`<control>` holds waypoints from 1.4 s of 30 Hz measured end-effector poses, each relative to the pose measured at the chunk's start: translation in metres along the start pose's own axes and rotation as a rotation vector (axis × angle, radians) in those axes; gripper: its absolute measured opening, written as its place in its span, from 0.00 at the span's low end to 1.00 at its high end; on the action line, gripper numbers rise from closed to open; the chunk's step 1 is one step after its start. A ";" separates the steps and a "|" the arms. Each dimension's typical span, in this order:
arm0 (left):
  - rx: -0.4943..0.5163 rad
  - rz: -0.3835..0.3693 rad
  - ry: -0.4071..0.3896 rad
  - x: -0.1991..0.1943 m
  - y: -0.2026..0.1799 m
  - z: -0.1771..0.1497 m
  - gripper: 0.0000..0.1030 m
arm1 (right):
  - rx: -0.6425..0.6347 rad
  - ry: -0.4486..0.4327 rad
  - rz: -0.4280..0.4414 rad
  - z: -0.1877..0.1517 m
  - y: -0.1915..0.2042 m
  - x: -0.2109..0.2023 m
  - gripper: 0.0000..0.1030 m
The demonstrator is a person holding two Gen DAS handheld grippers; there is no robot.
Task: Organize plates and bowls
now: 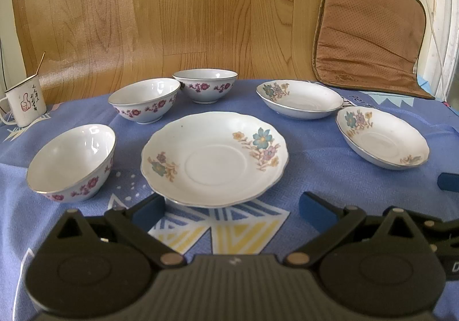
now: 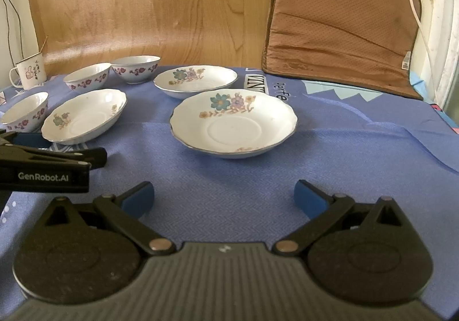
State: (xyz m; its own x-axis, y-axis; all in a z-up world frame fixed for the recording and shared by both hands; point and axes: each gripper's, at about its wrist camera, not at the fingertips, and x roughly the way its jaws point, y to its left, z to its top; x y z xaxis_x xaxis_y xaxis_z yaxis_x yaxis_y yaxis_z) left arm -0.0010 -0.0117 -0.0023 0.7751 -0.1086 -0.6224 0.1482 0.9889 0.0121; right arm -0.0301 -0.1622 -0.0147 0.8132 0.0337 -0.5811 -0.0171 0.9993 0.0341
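I hold both tools low over the blue cloth [image 1: 315, 154], and nothing is stacked yet, so I judge this to be the very start: choosing a first piece. My left gripper [image 1: 232, 207] has its blue pads wide apart and grips nothing; the near plate [image 1: 214, 159] lies just ahead of it, its front rim between the pads. My right gripper [image 2: 223, 195] is equally spread and empty, facing the right plate [image 2: 233, 123] a little way off across bare cloth.

The three plates sit apart from one another: the near one in the middle, the right one, and a far plate [image 1: 299, 99] behind it. Three bowls curve along the left: a near bowl [image 1: 71, 162], a middle bowl [image 1: 145, 99] and a far bowl [image 1: 205, 84], the last two almost touching at the rims.

I think the next move calls for sliding one pad under a plate's rim and pinching it, since the plates lie flat and glazed and could slip. Bowls likely nest with bowls, plates on plates.

A mug [image 1: 25, 104] stands at the far left, something thin poking from it that I can't identify. A brown cushion [image 1: 370, 31] leans at the back right. In the left view only a blue tip of the right tool shows at the edge, and no hands are visible.
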 end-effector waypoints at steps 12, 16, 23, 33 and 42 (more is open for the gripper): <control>0.000 0.001 0.000 0.000 0.000 0.000 1.00 | 0.004 -0.001 -0.004 -0.001 -0.001 -0.001 1.00; 0.000 0.001 0.000 0.000 0.000 0.000 1.00 | 0.003 0.000 -0.005 -0.001 -0.001 0.000 1.00; 0.000 0.001 0.000 0.000 -0.001 0.000 1.00 | 0.003 0.000 -0.005 0.000 -0.001 0.000 1.00; 0.000 0.001 0.000 0.000 -0.001 0.000 1.00 | 0.014 -0.006 0.001 -0.001 -0.002 -0.002 1.00; 0.000 0.003 0.000 0.000 -0.001 0.000 1.00 | 0.041 -0.018 0.025 -0.002 -0.008 -0.005 1.00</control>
State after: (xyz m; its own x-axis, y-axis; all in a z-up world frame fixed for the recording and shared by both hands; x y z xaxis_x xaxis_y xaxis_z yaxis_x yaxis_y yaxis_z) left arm -0.0010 -0.0127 -0.0023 0.7756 -0.1054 -0.6223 0.1455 0.9893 0.0137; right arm -0.0347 -0.1705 -0.0134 0.8230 0.0579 -0.5651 -0.0138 0.9965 0.0819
